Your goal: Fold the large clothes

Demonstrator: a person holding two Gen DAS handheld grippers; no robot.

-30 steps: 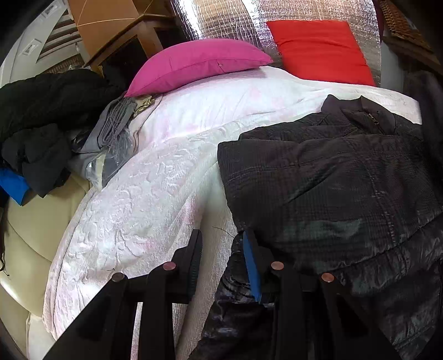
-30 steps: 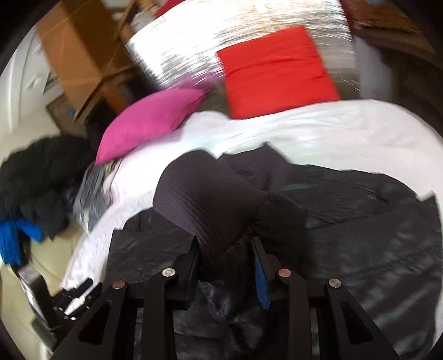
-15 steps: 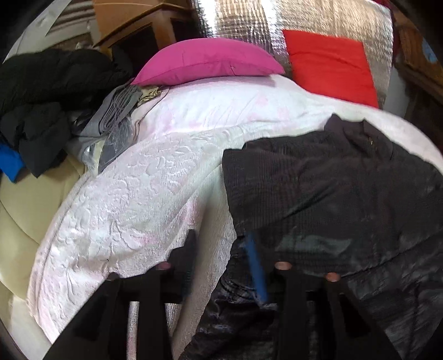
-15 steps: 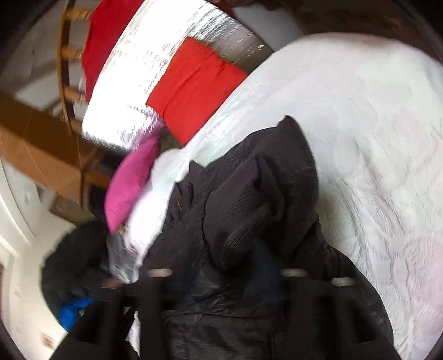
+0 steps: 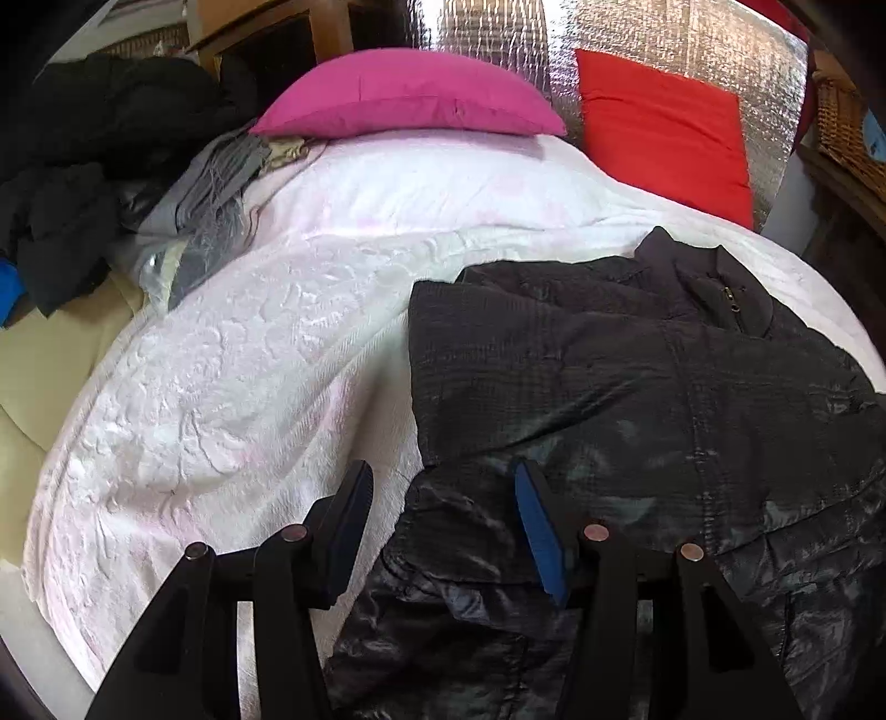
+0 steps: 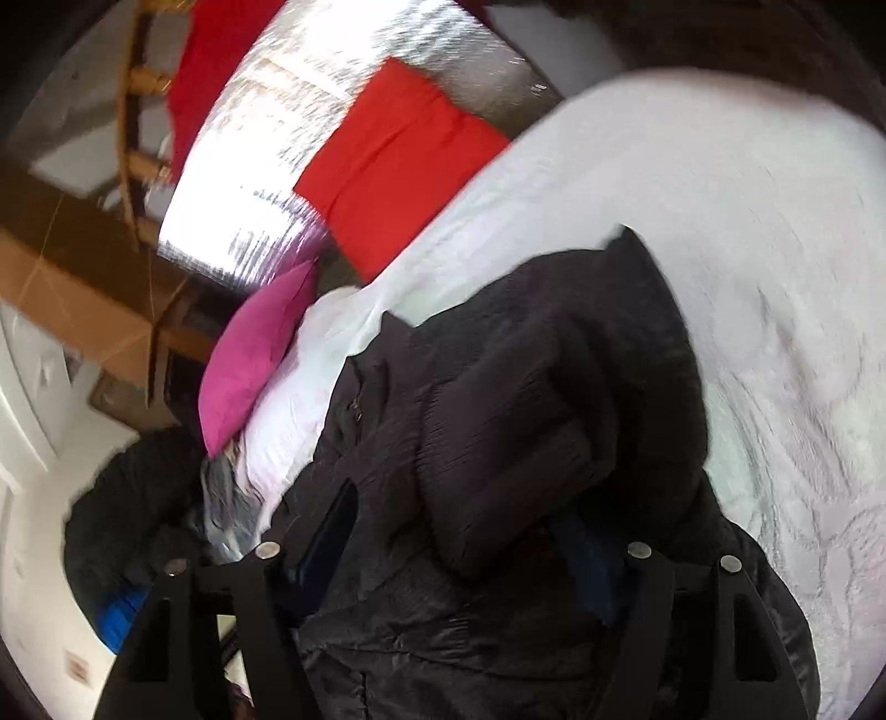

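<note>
A black quilted jacket [image 5: 637, 387] lies on the right half of a white bedspread [image 5: 249, 360], collar and zip toward the pillows. My left gripper [image 5: 440, 487] hovers at the jacket's near left edge. Its jaws are opening, with the shiny hem under the gap and neither pad pressing on it. In the tilted, blurred right wrist view, a folded-over sleeve of the jacket [image 6: 526, 415] lies on the body. My right gripper [image 6: 457, 523] straddles the sleeve's end. Its jaws are closing, and the pads still stand clear of the cloth.
A pink pillow [image 5: 410, 99] and a red pillow [image 5: 664, 133] lean against a silver foil headboard [image 5: 498, 33]. Dark clothes [image 5: 111, 122] and grey garments [image 5: 210, 194] are piled off the bed's left side. A wicker basket [image 5: 847, 122] stands at the right.
The right gripper let go of the sleeve it held raised, rolled and swung right; the sleeve now lies on the jacket. The left gripper's jaws widened at the hem.
</note>
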